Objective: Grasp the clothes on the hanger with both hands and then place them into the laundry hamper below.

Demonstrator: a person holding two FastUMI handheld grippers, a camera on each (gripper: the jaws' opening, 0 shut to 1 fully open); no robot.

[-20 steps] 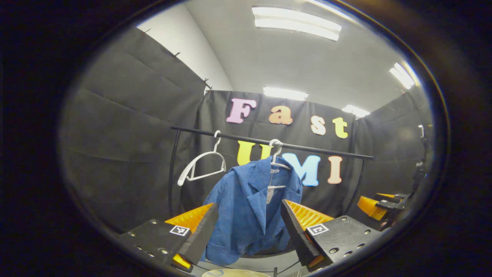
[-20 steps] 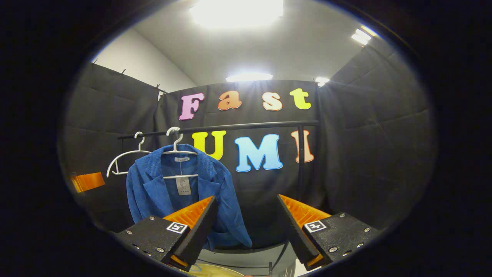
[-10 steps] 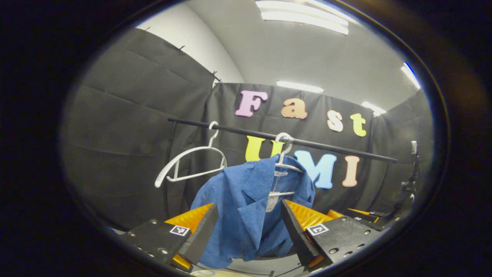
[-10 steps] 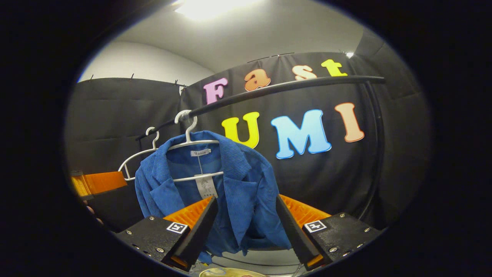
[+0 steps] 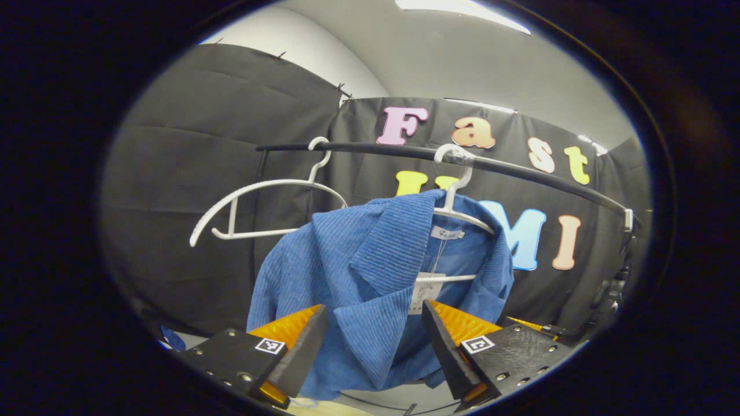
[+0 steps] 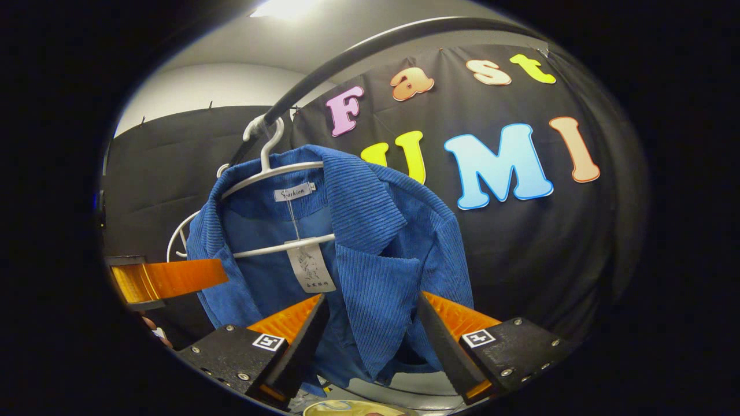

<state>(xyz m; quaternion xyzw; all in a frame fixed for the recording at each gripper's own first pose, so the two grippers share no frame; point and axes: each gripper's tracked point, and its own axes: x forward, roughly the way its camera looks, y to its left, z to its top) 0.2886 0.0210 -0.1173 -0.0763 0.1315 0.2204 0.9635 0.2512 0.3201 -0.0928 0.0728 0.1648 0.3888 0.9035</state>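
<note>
A blue corduroy jacket (image 5: 324, 260) hangs on a white hanger (image 5: 457, 190) hooked over a black rail (image 5: 376, 149). My left gripper (image 5: 373, 306) is open, and the jacket's left lapel lies between its fingers. In the right gripper view the same jacket (image 6: 370, 231) hangs close ahead on its hanger (image 6: 272, 167), a paper tag (image 6: 309, 268) dangling at the collar. My right gripper (image 6: 372, 298) is open around the other lapel. One finger of the left gripper (image 6: 167, 277) reaches in at the jacket's far side.
An empty white hanger (image 5: 260, 190) hangs on the rail left of the jacket. The rail (image 6: 347, 63) arcs overhead in the right gripper view. A pale round rim (image 6: 347, 407) shows below the jacket at the bottom edge.
Both grippers have moved forward to the jacket, which has grown much larger in both views. Its lapels now sit between the open fingers. Neither gripper has shut.
</note>
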